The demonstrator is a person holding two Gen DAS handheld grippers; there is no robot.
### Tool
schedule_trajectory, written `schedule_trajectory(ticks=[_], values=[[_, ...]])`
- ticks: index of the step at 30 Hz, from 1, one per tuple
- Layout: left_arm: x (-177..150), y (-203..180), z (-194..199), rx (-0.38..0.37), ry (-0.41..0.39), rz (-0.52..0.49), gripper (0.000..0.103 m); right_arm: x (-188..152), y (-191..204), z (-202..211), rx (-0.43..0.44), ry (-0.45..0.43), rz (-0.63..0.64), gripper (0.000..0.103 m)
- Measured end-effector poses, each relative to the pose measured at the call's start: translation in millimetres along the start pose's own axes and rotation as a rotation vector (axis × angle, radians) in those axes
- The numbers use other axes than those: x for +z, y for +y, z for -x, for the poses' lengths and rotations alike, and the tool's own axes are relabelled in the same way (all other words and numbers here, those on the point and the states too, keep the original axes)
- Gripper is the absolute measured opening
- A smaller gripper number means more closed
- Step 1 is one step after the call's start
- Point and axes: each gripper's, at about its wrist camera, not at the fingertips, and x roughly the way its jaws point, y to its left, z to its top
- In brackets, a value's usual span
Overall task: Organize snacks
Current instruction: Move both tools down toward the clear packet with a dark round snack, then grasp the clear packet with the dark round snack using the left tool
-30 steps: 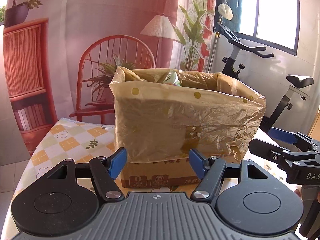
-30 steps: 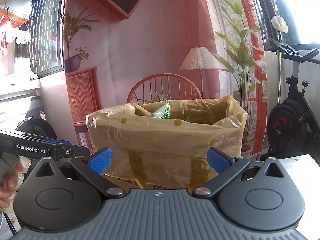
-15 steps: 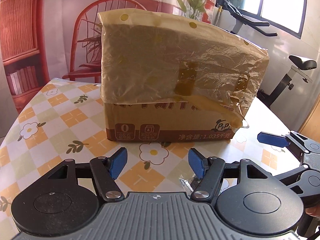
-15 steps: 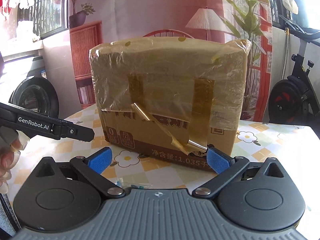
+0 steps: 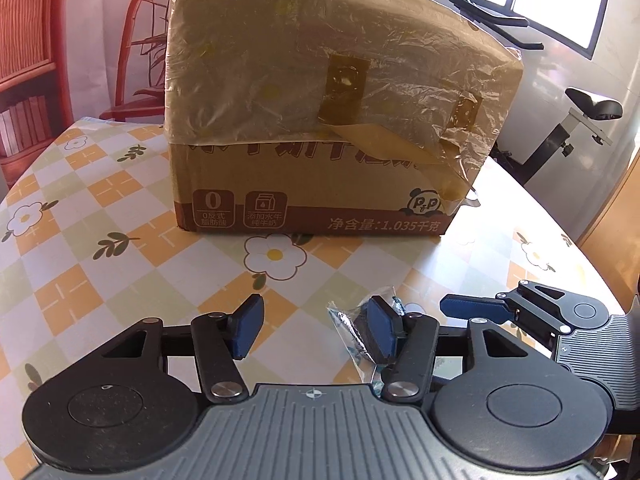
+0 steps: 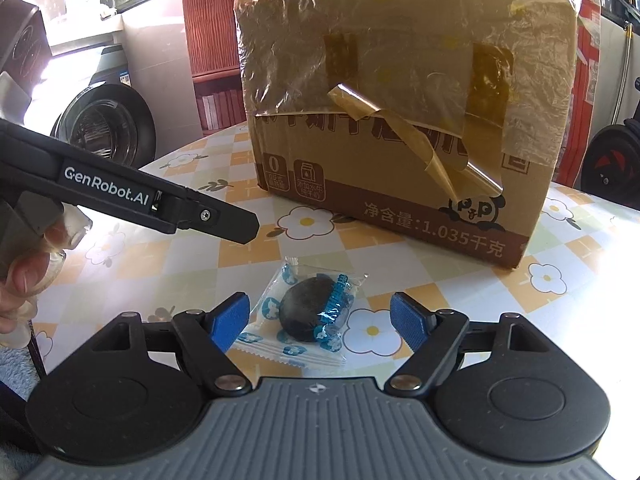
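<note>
A wrapped dark round snack (image 6: 310,312) in clear and blue plastic lies on the table between the open jaws of my right gripper (image 6: 322,320). In the left wrist view the same snack (image 5: 348,328) lies beside the right pad of my open, empty left gripper (image 5: 312,330). A cardboard box (image 5: 316,120) lined with a yellowish plastic bag stands behind; it also shows in the right wrist view (image 6: 404,112). Its inside is hidden from this height.
The table (image 5: 80,248) has a checked flower cloth. The right gripper's finger (image 5: 476,308) shows at the left wrist view's right edge; the left gripper's body (image 6: 132,196) crosses the right wrist view. A red chair (image 5: 140,40) and an exercise bike (image 5: 580,112) stand beyond.
Both grippers have dropped from box-top height to just above the table. The snack has come into view between the right gripper's jaws. The box's inside is no longer visible.
</note>
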Motion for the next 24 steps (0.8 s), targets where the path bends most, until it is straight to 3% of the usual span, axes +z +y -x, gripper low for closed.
schedule_trajectory(ticks=[5, 11, 17, 20, 24], values=[[-3, 2, -3, 0.011, 0.014, 0.012, 0.06, 0, 4, -5, 0.007, 0.011, -0.006, 0.08], [-2, 4, -3, 0.014, 0.011, 0.013, 0.059, -2, 12, -21, -0.027, 0.066, 0.044, 0.087], [0, 5, -6, 0.012, 0.018, 0.012, 0.06, -5, 0, -14, -0.066, 0.078, 0.025, 0.087], [1, 3, -12, -0.007, 0.03, 0.009, 0.06, -6, -12, -8, -0.108, 0.076, -0.012, 0.085], [1, 3, -26, -0.047, 0.064, 0.03, 0.059, -7, -21, -5, -0.103, 0.073, -0.044, 0.075]])
